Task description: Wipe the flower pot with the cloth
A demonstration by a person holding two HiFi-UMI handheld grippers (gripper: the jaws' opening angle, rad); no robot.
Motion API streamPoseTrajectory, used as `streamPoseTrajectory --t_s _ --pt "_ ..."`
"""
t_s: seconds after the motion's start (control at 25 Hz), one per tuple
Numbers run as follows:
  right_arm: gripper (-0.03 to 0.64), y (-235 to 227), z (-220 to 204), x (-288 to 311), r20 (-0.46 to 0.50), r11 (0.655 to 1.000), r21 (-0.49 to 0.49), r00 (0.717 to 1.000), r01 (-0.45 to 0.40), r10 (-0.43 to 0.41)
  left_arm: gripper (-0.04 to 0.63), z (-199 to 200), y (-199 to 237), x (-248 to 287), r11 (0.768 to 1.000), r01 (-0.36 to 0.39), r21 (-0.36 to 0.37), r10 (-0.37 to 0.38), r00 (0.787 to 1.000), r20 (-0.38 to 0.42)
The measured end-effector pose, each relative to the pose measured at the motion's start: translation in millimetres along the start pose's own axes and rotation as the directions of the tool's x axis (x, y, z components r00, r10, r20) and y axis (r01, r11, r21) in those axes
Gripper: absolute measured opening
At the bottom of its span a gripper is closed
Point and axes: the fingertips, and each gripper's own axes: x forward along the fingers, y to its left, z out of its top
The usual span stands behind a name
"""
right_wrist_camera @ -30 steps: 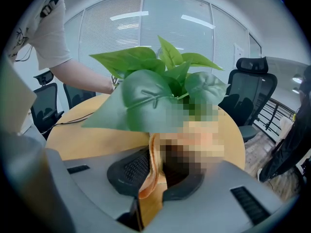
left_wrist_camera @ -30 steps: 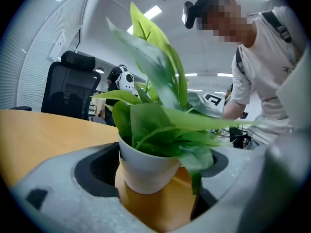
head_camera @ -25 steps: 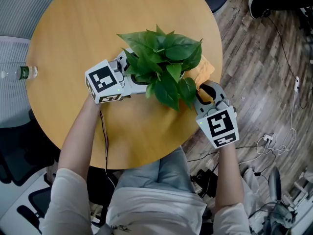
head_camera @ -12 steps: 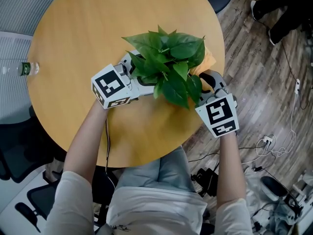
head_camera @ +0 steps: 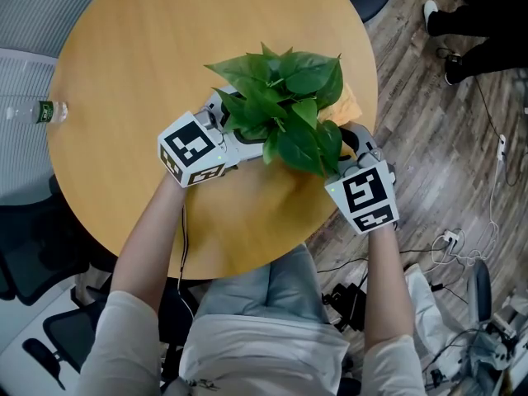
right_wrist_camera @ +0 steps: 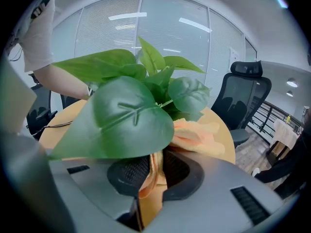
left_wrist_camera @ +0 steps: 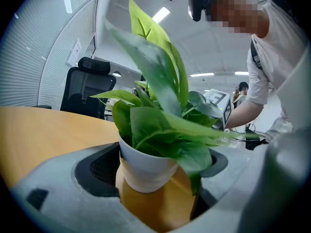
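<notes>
A big leaf of the plant hangs right over the right claw and screens most of what lies ahead of it. Beyond that claw and to its right stands a black office chair. Out past the left claw, to its left, is another black chair. A water bottle lies well off to the left claw's outer side, beyond the edge of the round bench, and cables trail on the floor to the right claw's outer side.

The white flower pot holds the leafy plant and stands between the left claw's widely spread jaws. The left jaw is against the pot's wall, while a leaf hides the right jaw's contact. The right claw's jaws are almost together, pinching a fold of the orange cloth. The rest of the cloth is bunched just ahead of this claw, beside the plant.
</notes>
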Motion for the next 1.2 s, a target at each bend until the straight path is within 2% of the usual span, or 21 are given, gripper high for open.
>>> streamPoseTrajectory --t_s 0.6,1.2 --pt "0.051 20.7 -4.5 -6.2 -0.005 1.000 -0.010 1.000 -0.025 0.025 0.463 -2.7 -3.2 -3.3 0.994 -0.102 -0.033 0.102 0.995 0.006" --pt "0.051 29.0 -7.1 -8.2 -0.001 1.000 0.002 1.000 -0.031 0.031 0.462 -3.9 -4.3 -0.5 0.969 -0.234 -0.080 0.235 0.972 0.003"
